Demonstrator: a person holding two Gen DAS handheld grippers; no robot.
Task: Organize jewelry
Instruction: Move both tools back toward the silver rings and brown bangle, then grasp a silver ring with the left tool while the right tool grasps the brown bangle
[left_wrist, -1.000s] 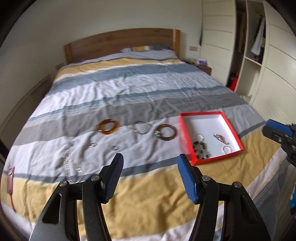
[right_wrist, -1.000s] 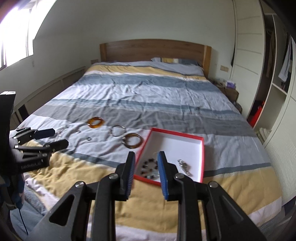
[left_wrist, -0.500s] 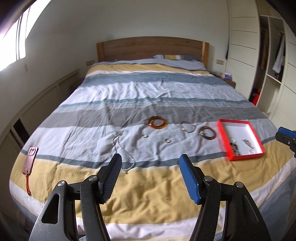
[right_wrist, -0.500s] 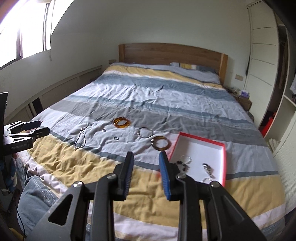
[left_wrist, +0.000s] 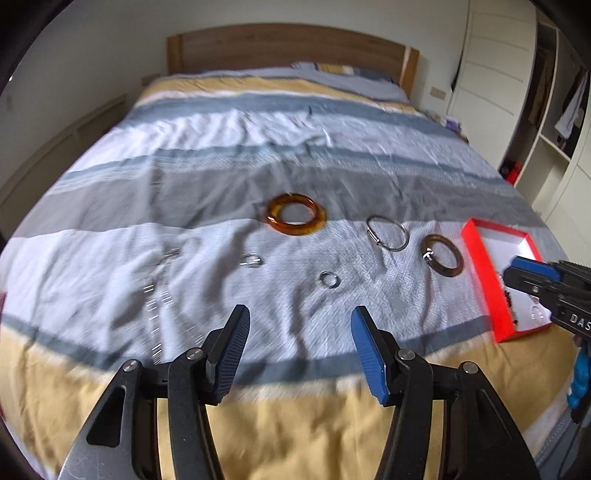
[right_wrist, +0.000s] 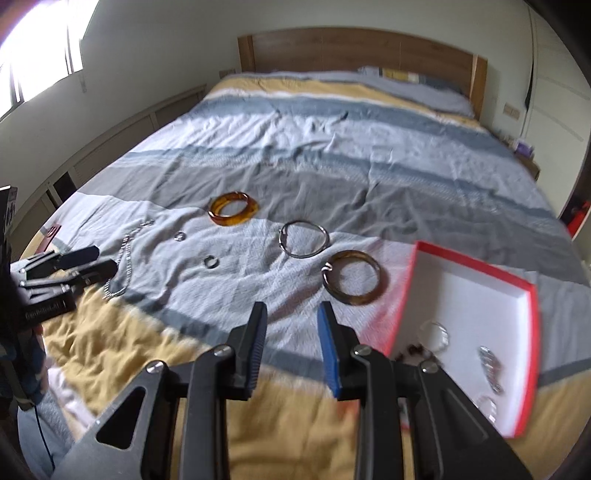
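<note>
Blue-padded jaws first: my left gripper (left_wrist: 297, 345) is empty and closing a bit, nothing btwn the pads, hanging over the pale stripe of the bedspread (left_wrist: 229, 155). My right gripper (right_wrist: 291, 339) is parted only narrowly, also holding nothing.

Step in hand, as I read it: reaching in for the next loose piece, w/ both claws aimed down at the bed. Nearest my left are a small silver ring (left_wrist: 330, 278) and a second ring (left_wrist: 252, 260); a chain necklace (left_wrist: 159, 306) lies left of them, blurred. Beyond sit an amber bangle (left_wrist: 296, 215), a thin silver hoop bracelet (left_wrist: 388, 233) and a dark tortoiseshell bangle (right_wrist: 352, 277), the last just beside the box and nearest my right claw.

Next move prob needs a low, flat approach: rings lie flush on soft wrinkled cloth, so pads must straddle one w/o pinching fabric.

Red jewelry box (right_wrist: 476, 262), white inside, holds a dark beaded bracelet (right_wrist: 412, 350), a clear ring-like piece, a silver chain bit; plenty of bare floor left.
</note>
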